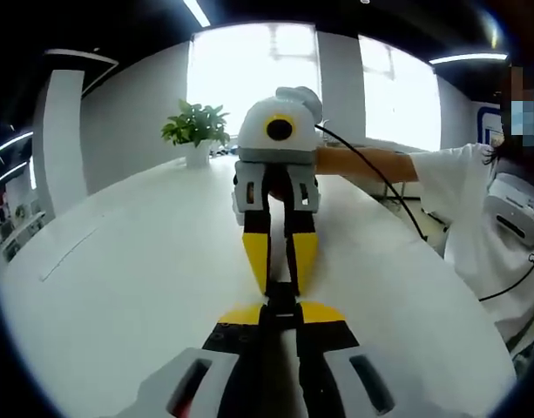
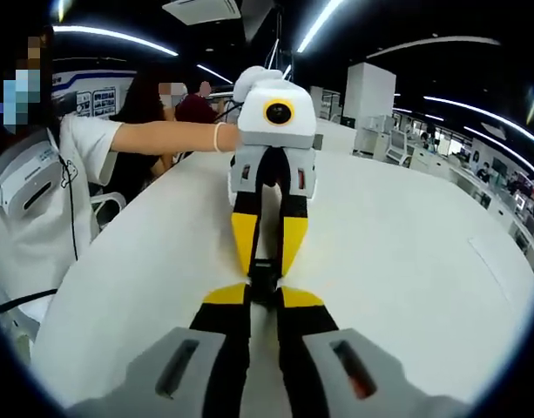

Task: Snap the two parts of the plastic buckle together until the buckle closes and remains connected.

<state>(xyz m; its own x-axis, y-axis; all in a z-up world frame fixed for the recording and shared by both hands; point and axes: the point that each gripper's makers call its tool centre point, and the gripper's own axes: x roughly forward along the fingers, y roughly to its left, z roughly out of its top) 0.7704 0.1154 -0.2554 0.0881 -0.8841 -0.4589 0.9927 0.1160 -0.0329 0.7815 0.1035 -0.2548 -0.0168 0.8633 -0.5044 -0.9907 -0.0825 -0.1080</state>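
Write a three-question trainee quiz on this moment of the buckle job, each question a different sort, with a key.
1. True or false: the left gripper and right gripper face each other tip to tip over the white table.
2. Multiple choice: what sits between the two sets of yellow tips? A) a red cup B) a black plastic buckle C) a metal spoon
3. Fill in: at the table's far end in the left gripper view stands a potted ____.

Key: 1 true; 2 B; 3 plant. Whether the buckle halves have already snapped together cannot be told from these views.
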